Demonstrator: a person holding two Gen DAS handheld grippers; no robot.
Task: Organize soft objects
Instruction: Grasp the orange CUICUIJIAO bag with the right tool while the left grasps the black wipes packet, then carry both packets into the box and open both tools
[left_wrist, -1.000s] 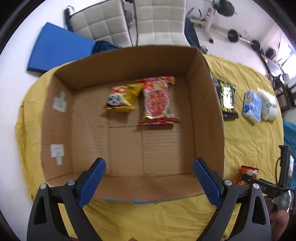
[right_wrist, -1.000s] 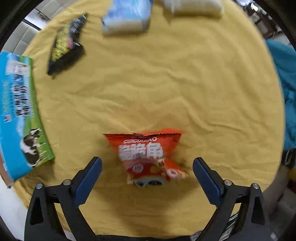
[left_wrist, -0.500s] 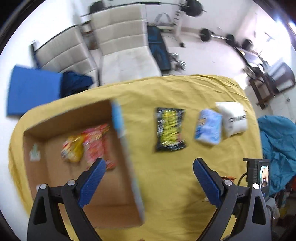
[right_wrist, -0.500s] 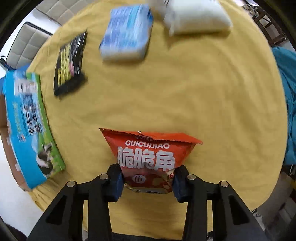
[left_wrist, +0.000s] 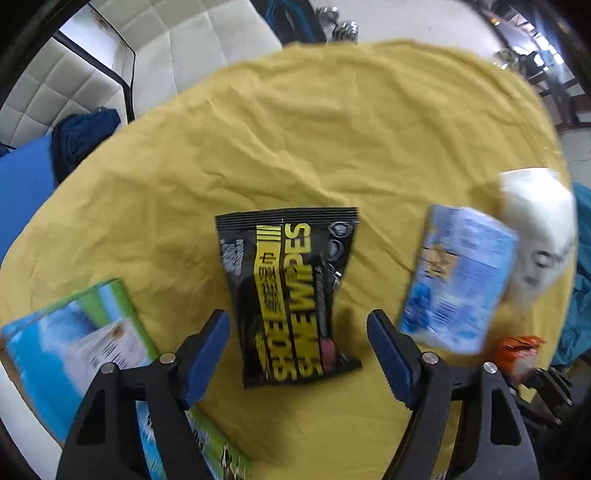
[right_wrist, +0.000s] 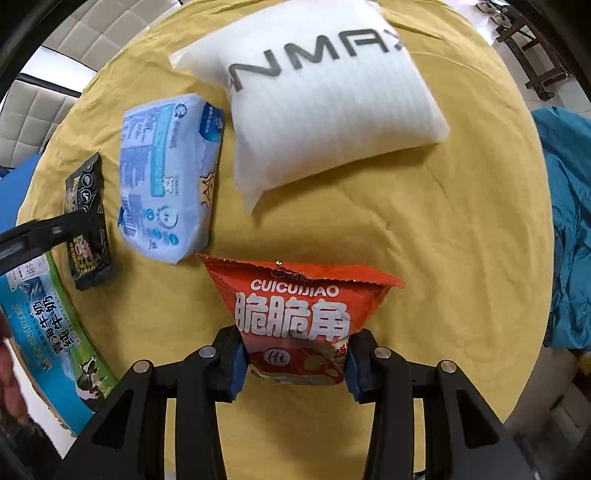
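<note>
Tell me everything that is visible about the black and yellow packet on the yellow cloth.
The black packet is a flat, glossy pouch with crimped ends and a broad yellow band with large black letters. It lies flat on the yellow cloth, apart from the blue pack to its right. The open left gripper straddles its near end; the fingers do not appear to touch it. In the right wrist view it lies beside the box wall.

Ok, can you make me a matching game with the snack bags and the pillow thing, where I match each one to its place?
Things:
1. orange snack bag
2. black and yellow packet
3. white pillow pack
4. blue tissue pack

Places:
A. lying between the open left gripper fingers
B. between the black packet and the white pack
C. squeezed in the right gripper
D. farthest back on the yellow cloth

Pairs: 1-C, 2-A, 3-D, 4-B
</note>
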